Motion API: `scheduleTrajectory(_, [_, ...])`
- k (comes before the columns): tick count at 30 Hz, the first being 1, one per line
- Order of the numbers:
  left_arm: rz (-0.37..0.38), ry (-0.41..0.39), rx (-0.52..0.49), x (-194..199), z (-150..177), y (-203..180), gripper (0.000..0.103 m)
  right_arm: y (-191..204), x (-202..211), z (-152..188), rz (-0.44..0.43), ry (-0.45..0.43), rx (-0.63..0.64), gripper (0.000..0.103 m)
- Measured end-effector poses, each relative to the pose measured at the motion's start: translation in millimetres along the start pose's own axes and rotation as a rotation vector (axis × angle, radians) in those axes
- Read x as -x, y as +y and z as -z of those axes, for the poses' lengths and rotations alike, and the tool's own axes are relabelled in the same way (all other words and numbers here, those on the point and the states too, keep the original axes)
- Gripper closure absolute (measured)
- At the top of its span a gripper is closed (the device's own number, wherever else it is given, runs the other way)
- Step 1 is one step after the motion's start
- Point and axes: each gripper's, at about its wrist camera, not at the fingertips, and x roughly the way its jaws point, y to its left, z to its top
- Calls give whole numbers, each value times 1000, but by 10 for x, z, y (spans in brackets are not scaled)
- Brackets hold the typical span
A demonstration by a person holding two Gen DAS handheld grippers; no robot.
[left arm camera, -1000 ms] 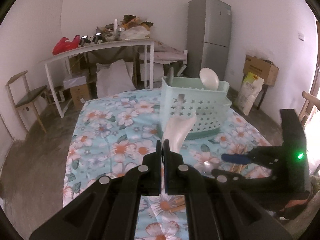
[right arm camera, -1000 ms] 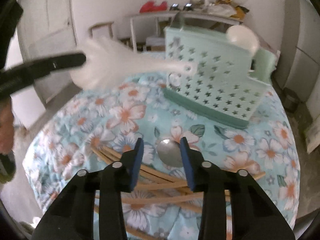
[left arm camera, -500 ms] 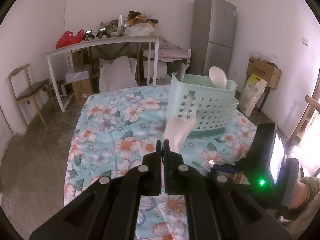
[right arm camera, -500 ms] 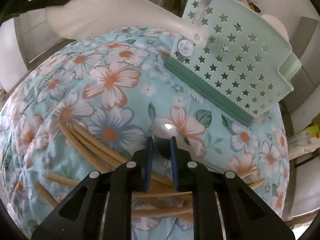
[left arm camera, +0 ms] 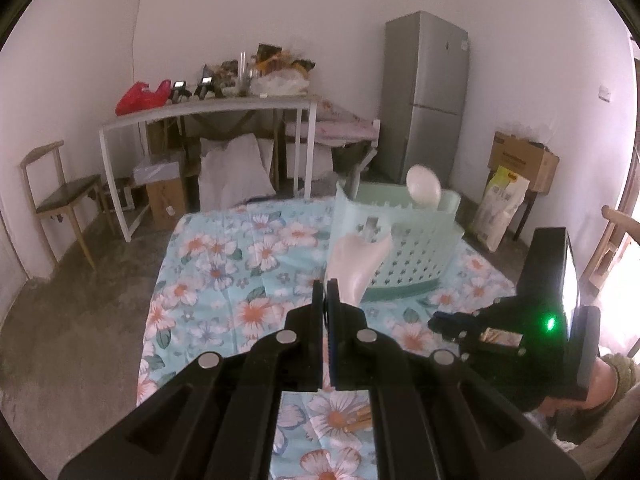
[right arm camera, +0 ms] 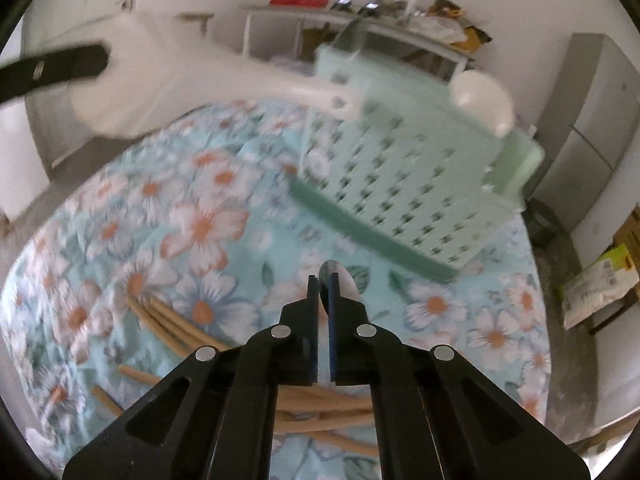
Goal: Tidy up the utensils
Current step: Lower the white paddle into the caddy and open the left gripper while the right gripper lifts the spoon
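Note:
My left gripper [left arm camera: 325, 286] is shut on the wide end of a white rice paddle [left arm camera: 358, 264], which points toward the mint green star-holed basket [left arm camera: 412, 256]. A white ladle [left arm camera: 423, 190] stands in that basket. My right gripper [right arm camera: 323, 284] has its jaws closing tight on a metal spoon [right arm camera: 342, 282], whose bowl pokes out past the fingertips above the floral cloth. In the right wrist view the paddle [right arm camera: 132, 80] hangs blurred at the upper left, held by the left gripper [right arm camera: 96, 58]. Several wooden chopsticks [right arm camera: 168, 320] lie on the cloth below my right gripper.
The floral tablecloth [left arm camera: 224, 264] covers the table. A white desk [left arm camera: 208, 112] with clutter, a chair [left arm camera: 60, 196], a grey fridge [left arm camera: 424, 92] and cardboard boxes [left arm camera: 520, 160] stand beyond. A person's hand [left arm camera: 600, 384] holds the right gripper [left arm camera: 438, 316] at the right.
The right gripper's jaws went from open around the spoon to shut on it, and it pulled back from the cloth. The left gripper with the paddle rose slightly.

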Motion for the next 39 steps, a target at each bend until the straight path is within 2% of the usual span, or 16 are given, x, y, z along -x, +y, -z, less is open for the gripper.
scheduleTrajectory(9, [41,-93,-12,203,-263,-75,102,-566,420,-170,-36,-101,-173,103])
scheduleTrajectory(15, [-29,-94,-137,147,-517,-183,102,-739,526,-185,-39,-136,-225,103])
scheduleTrajectory(23, [-139,-1,-370,-161,-752,-412,102,-785,555,-161,-38,-138,-249,103])
scheduleTrajectory(28, [-271,60,-637,-369,-786,-706,101,-792,550,-157,-44,-136,-252,103])
scheduleTrajectory(36, [-300,204,-972,-671,-838,-1044,101,-783,539,-147,-50,-135,-253,103])
scheduleTrajectory(39, [-301,248,-1036,-794,-867,-1086,98,-773,535,-139,-53,-135,-254,103])
